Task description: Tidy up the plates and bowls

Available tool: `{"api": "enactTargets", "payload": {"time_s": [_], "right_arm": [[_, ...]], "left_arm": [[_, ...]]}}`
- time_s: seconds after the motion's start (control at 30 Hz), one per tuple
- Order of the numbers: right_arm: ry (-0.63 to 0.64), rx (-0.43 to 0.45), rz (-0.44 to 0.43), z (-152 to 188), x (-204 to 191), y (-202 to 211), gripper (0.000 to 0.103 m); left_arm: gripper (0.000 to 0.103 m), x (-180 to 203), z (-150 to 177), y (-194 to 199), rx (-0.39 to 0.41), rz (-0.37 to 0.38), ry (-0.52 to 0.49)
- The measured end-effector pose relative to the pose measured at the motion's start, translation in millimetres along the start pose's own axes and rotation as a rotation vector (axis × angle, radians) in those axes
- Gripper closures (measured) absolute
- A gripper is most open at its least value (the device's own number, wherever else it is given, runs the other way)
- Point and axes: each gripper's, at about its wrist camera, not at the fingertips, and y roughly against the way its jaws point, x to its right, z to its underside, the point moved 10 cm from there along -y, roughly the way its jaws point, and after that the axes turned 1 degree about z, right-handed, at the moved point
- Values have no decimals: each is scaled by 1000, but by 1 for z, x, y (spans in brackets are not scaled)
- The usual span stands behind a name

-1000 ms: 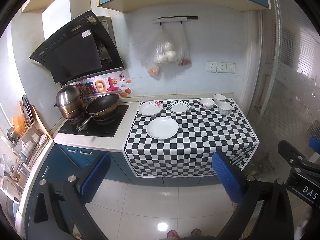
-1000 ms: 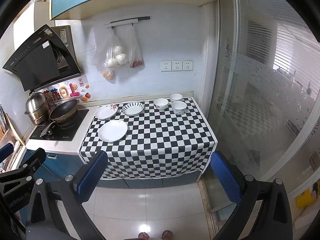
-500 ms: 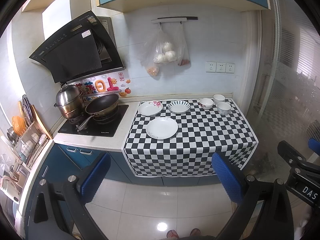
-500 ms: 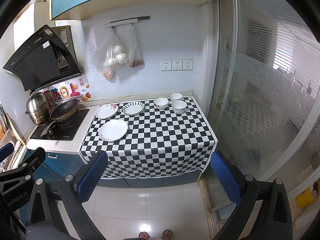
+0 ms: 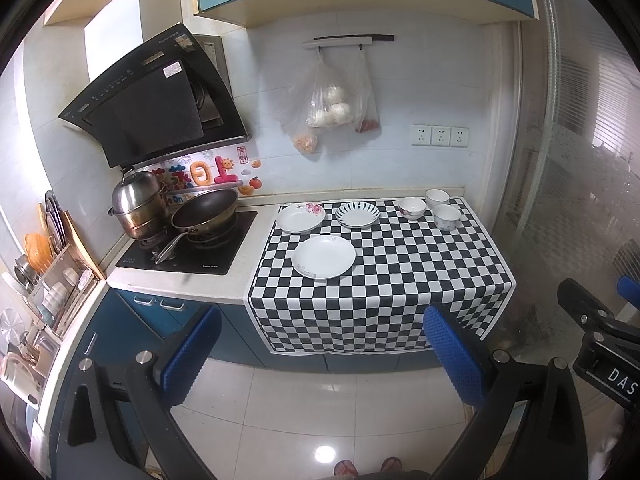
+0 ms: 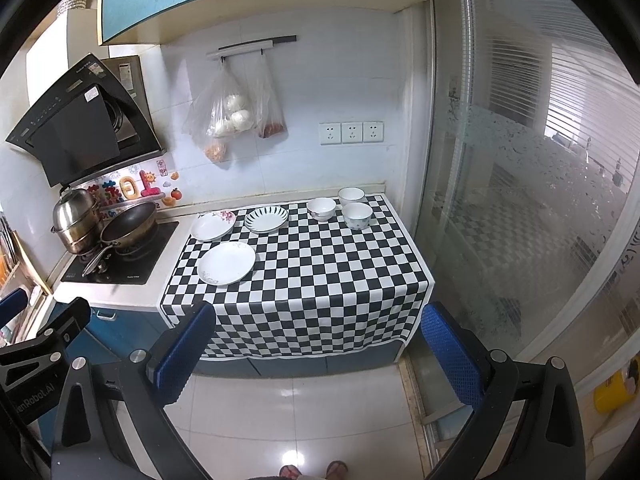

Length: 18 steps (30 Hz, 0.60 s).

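Note:
Three plates lie on the checkered cloth [image 5: 400, 272]: a plain white plate [image 5: 323, 257] in front, a flowered plate [image 5: 300, 218] and a striped plate [image 5: 357, 214] behind. Three small bowls [image 5: 412, 208] [image 5: 437, 198] [image 5: 447, 217] stand at the back right. They also show in the right wrist view: the plain white plate [image 6: 226, 263] and the bowls [image 6: 321, 209]. My left gripper [image 5: 320, 356] and right gripper [image 6: 316, 356] are open, empty, and held far back from the counter above the floor.
A hob with a frying pan [image 5: 205, 210] and a steel pot [image 5: 138, 204] sits left of the cloth. A dish rack [image 5: 48, 276] is at far left. A glass sliding door [image 6: 520, 200] stands on the right. Plastic bags [image 5: 332, 108] hang on the wall.
Both views have shifted very slightly; the counter and dishes are unchanged and both grippers stay open.

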Motion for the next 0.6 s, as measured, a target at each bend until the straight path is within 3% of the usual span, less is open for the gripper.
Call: {"api": "enactTargets", "payload": {"time_s": [0.6], "right_arm": [[6, 0, -1, -1, -5, 2, 0]], "left_arm": [[0, 0, 2, -3, -6, 0, 3]]}}
